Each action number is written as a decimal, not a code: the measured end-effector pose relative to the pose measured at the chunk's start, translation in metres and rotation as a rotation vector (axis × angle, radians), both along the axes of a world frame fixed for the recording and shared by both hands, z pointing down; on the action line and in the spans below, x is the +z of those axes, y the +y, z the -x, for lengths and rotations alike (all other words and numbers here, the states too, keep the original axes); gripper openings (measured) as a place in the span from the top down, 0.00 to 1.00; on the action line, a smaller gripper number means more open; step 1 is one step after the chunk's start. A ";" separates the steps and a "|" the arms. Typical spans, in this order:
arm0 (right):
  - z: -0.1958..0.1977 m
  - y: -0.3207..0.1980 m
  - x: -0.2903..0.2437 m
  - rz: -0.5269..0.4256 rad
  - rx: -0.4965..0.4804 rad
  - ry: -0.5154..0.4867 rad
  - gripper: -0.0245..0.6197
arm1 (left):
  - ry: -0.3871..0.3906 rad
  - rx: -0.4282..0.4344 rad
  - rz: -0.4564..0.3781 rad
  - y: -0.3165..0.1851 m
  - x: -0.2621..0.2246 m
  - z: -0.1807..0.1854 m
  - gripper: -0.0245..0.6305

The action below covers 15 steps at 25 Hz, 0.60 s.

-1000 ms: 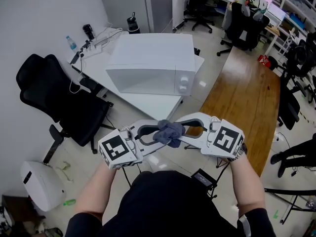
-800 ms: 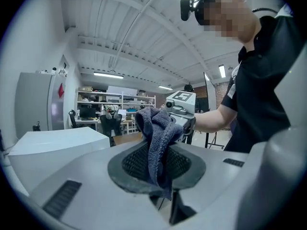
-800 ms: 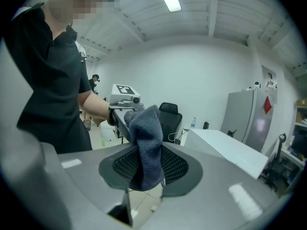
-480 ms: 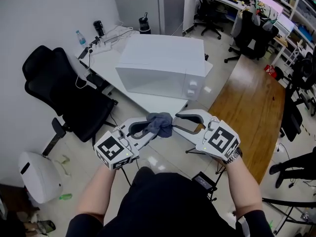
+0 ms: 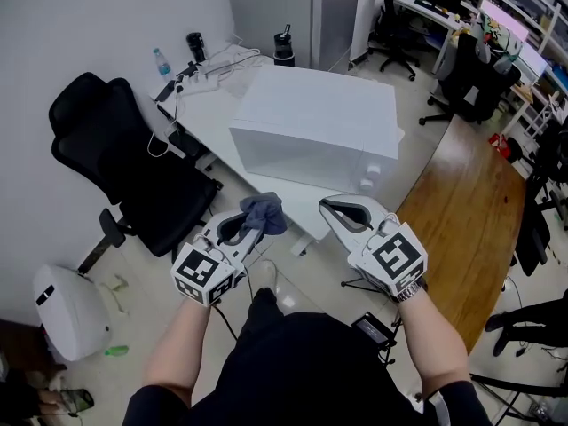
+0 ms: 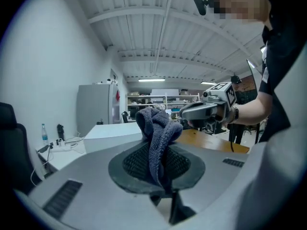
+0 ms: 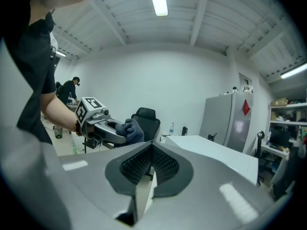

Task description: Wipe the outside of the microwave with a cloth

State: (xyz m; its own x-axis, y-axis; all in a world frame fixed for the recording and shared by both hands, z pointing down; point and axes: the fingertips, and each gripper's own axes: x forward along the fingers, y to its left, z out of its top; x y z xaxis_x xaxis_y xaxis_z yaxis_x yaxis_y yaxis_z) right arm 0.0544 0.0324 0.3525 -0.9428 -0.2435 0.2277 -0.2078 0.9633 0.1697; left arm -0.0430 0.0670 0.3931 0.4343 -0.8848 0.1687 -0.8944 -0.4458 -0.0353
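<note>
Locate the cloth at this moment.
In the head view the grey cloth is clamped in the left gripper, left of centre, just short of the white microwave.

Both arms reach forward from the torso, left forearm (image 5: 182, 344) and right forearm (image 5: 437, 349) bare. The two grippers are held apart at a similar height. The left gripper (image 5: 252, 224) has just been closing its jaws, which now pinch a grey cloth (image 5: 264, 209) that bunches past the tips. The right gripper (image 5: 328, 204) has just closed, pads together, nothing between them. Both point forward and slightly down.
</note>
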 end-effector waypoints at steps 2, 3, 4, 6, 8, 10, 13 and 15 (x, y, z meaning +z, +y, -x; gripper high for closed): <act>0.016 -0.012 -0.003 0.014 0.027 -0.014 0.96 | -0.009 -0.056 0.008 -0.012 0.008 0.026 0.86; 0.024 -0.019 -0.006 0.019 0.039 -0.021 0.96 | -0.011 -0.083 0.010 -0.018 0.011 0.039 0.86; 0.032 -0.027 -0.008 0.018 0.049 -0.027 0.96 | -0.012 -0.109 0.013 -0.026 0.015 0.053 0.86; 0.047 -0.045 -0.012 0.006 0.072 -0.039 0.96 | -0.016 -0.154 0.024 -0.043 0.026 0.080 0.86; 0.062 -0.066 -0.016 0.007 0.107 -0.054 0.96 | -0.023 -0.187 0.040 -0.059 0.037 0.106 0.86; 0.078 -0.087 -0.021 0.012 0.146 -0.069 0.96 | -0.025 -0.207 0.054 -0.075 0.046 0.127 0.86; 0.101 -0.116 -0.027 -0.004 0.183 -0.081 0.96 | -0.023 -0.227 0.076 -0.100 0.060 0.159 0.86; 0.118 -0.133 -0.027 -0.019 0.192 -0.081 0.96 | -0.015 -0.239 0.093 -0.116 0.069 0.179 0.86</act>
State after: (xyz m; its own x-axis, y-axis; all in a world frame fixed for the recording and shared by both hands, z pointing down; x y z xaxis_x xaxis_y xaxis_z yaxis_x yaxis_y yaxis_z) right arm -0.0633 -0.1010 0.3250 -0.8936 -0.4241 0.1467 -0.4011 0.9014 0.1630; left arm -0.2218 -0.0486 0.4625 0.2119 -0.9424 0.2589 -0.9744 -0.2242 -0.0182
